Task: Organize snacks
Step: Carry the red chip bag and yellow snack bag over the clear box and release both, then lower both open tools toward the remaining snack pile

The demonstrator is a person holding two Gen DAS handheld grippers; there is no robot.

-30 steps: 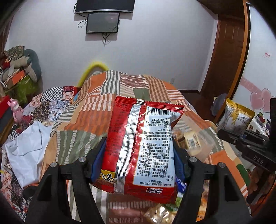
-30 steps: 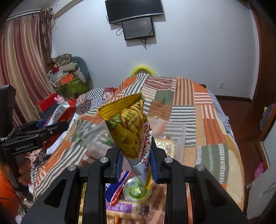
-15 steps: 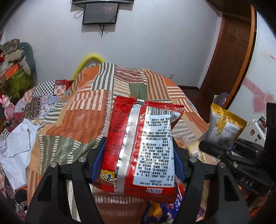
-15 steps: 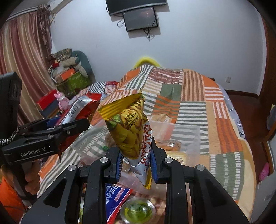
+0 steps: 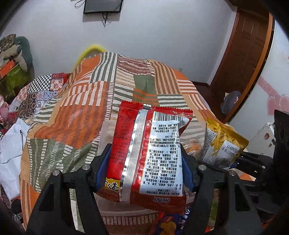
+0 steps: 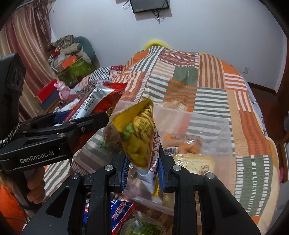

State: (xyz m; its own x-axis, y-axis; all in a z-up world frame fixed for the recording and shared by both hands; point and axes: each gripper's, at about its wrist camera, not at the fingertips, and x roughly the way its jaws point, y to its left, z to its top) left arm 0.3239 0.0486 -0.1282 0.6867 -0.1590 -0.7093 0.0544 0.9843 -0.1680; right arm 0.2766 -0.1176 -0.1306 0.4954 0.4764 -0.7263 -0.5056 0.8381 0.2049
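**Both grippers closer together above the clear bin**

The quilt [image 6: 213,86] covers the bed and fills most of both views, and against the frames a second ago it sits lower and nearer; the wall screen [image 5: 102,6] has slid up to the 12 o'clock edge, so both cameras have tipped forward and down; the clear bin [image 6: 207,130] lies on the quilt under the grippers, holding pale and orange packets, where a second ago only its far wall showed in the right view.

The left gripper [image 5: 145,169] is clenched on the red packet [image 5: 148,153], back side to the camera, upright, grip unchanged; in the right view that gripper [image 6: 84,119] has come in from 9 o'clock and now reaches almost to the yellow bag [image 6: 139,133], its packet [image 6: 95,103] poking out at 10 o'clock.

The right gripper [image 6: 143,173] is clamped on the yellow bag near its lower end, top tilted toward 11 o'clock, held above the bin; from the left view the bag [image 5: 220,146] has moved from the far 3 o'clock edge to just beside the red packet.

A blue packet [image 6: 119,215] and a green-topped cup [image 6: 144,226] lie at 6 o'clock.
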